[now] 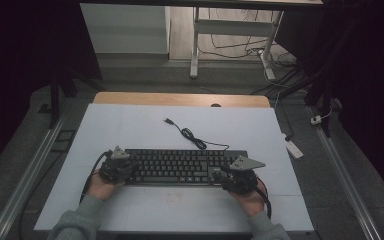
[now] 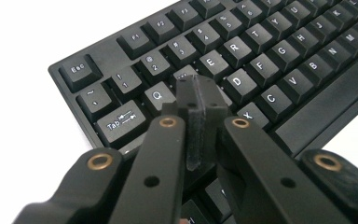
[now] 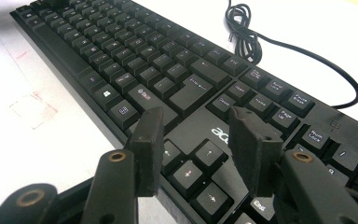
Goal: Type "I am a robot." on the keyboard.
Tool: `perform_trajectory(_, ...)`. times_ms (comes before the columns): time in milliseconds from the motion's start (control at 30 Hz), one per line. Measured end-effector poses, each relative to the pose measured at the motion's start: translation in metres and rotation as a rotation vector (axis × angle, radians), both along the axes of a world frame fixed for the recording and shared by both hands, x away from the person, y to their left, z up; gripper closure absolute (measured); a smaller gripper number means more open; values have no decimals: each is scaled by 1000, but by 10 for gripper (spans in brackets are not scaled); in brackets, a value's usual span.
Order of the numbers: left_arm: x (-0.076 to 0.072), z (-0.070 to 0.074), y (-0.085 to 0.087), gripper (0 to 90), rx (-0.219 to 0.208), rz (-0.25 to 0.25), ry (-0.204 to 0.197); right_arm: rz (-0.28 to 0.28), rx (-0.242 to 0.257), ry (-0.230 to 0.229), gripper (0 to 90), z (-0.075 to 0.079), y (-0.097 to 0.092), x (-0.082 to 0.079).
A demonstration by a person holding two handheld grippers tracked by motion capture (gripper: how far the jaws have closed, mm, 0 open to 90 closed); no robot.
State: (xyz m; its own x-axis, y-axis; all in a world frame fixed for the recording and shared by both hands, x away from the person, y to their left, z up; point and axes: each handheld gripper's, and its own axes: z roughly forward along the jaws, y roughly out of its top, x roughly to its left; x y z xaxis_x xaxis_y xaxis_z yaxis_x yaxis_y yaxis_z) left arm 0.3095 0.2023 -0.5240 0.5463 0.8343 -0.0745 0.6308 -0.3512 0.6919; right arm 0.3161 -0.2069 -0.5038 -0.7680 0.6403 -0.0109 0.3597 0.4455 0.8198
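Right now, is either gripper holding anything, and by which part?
Nothing is held. The left gripper is shut, its tip over the black plastic keyboard near the W key. The right gripper is open above the arrow keys.

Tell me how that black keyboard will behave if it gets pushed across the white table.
The keyboard lies long and flat, so it will probably slide stiffly without tipping. Pushed at one end only, it would likely swivel. Its loose cable should drag limply behind.
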Motion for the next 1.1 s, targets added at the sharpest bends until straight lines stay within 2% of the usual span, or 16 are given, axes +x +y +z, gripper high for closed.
perform_trajectory(67,-1,3,1,885,-15,1,-12,0,-1,0,556,0,0,0)
perform_trajectory(133,-2,5,3,844,-36,-2,-20,4,4,0,556,0,0,0)
perform_trajectory(367,-6,11,10,531,-91,30,-50,2,4,-1,556,0,-1,0)
perform_trajectory(567,-6,14,16,389,-134,30,-37,3,8,-4,555,1,-2,0)
perform_trajectory(767,-7,18,14,332,-132,21,-43,1,7,-4,554,1,-2,0)
perform_trajectory(1100,-8,20,15,316,-135,13,-48,1,5,-3,553,0,-1,0)
